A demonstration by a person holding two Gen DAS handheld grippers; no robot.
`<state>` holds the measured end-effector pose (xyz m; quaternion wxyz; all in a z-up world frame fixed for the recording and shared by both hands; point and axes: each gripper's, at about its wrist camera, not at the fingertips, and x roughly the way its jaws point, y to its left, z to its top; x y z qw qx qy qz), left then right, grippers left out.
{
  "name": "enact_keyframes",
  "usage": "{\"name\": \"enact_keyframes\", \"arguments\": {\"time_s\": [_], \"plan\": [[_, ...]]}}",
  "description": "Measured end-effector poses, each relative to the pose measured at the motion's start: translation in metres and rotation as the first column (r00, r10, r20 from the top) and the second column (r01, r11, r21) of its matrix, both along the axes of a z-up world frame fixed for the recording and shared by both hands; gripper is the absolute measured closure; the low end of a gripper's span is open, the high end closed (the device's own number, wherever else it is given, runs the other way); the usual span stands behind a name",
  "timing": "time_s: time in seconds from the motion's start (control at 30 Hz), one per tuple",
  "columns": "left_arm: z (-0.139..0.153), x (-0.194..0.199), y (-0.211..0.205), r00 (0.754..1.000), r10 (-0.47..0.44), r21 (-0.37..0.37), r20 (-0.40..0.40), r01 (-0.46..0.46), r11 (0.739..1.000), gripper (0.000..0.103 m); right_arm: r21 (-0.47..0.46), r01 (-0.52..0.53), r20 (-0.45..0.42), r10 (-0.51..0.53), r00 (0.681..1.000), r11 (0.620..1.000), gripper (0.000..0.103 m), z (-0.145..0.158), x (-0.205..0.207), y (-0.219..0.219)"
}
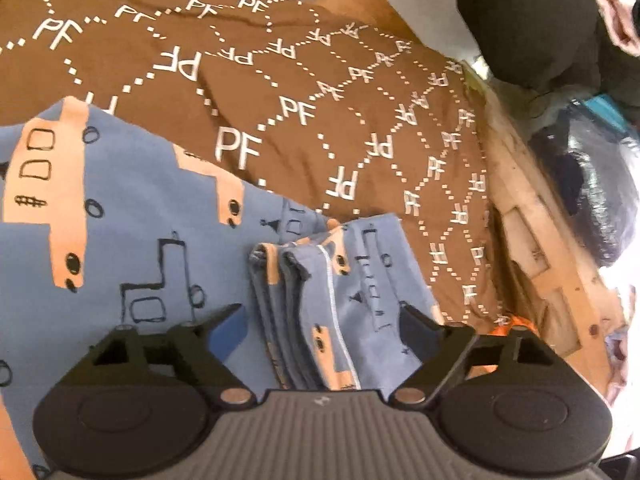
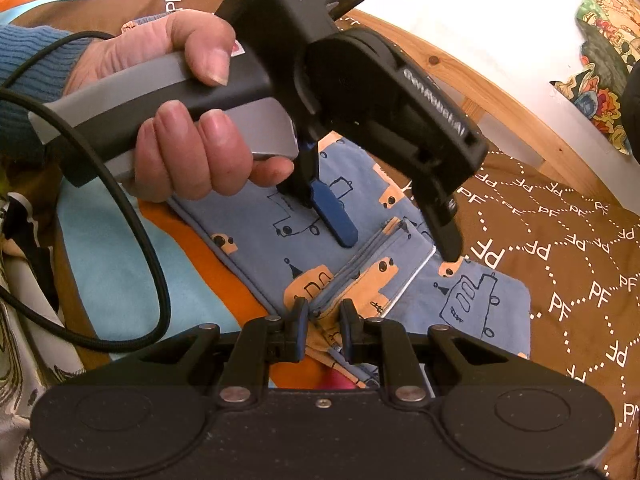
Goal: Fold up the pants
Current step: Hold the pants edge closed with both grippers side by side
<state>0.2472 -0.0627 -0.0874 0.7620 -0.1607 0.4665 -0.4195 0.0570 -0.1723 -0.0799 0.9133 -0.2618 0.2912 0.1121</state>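
Note:
The blue pants (image 1: 132,248) with orange truck prints lie folded on the brown "PF" bedspread (image 1: 304,92). A stack of folded edges (image 1: 304,292) sits between the wide-open fingers of my left gripper (image 1: 320,320), just above the cloth. In the right wrist view the left gripper (image 2: 400,236) hovers open over the pants (image 2: 348,256), held by a hand. My right gripper (image 2: 325,312) is nearly shut, its pads either side of the folded cloth edge (image 2: 332,300); whether they pinch it is unclear.
A wooden bed frame (image 1: 532,216) runs along the right edge of the bedspread. Dark bags and clothes (image 1: 532,28) lie beyond it. A black cable (image 2: 132,240) loops from the left gripper's handle. A blue-and-orange cover (image 2: 120,248) lies under the pants.

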Motion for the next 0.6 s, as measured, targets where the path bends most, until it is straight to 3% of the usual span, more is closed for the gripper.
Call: {"name": "enact_keyframes", "arguments": {"time_s": [0.03,0.1,0.27,0.37,0.6], "plan": [[0.0,0.0,-0.001,1.0,0.01,0.022,0.006,-0.01,1.0,0.032,0.0,0.0,0.0,0.0,1.0,1.0,0.084,0.0,0.0,0.0],[-0.001,0.001,-0.001,1.0,0.029,0.055,0.012,-0.03,0.998,0.055,-0.001,-0.001,0.0,0.001,1.0,1.0,0.084,0.0,0.0,0.0],[-0.003,0.002,-0.003,0.997,0.07,0.107,0.008,-0.071,0.992,0.083,-0.009,-0.003,0.003,0.003,1.0,1.0,0.084,-0.002,-0.001,0.001],[0.0,0.0,-0.006,0.997,0.082,0.112,-0.002,-0.081,0.99,0.09,-0.012,-0.004,0.005,0.004,1.0,1.0,0.085,-0.002,-0.002,0.002],[0.012,-0.001,-0.01,0.994,0.104,0.17,-0.017,-0.1,0.98,0.093,0.028,0.004,0.018,-0.004,1.0,1.0,0.091,0.007,-0.006,-0.002]]}}
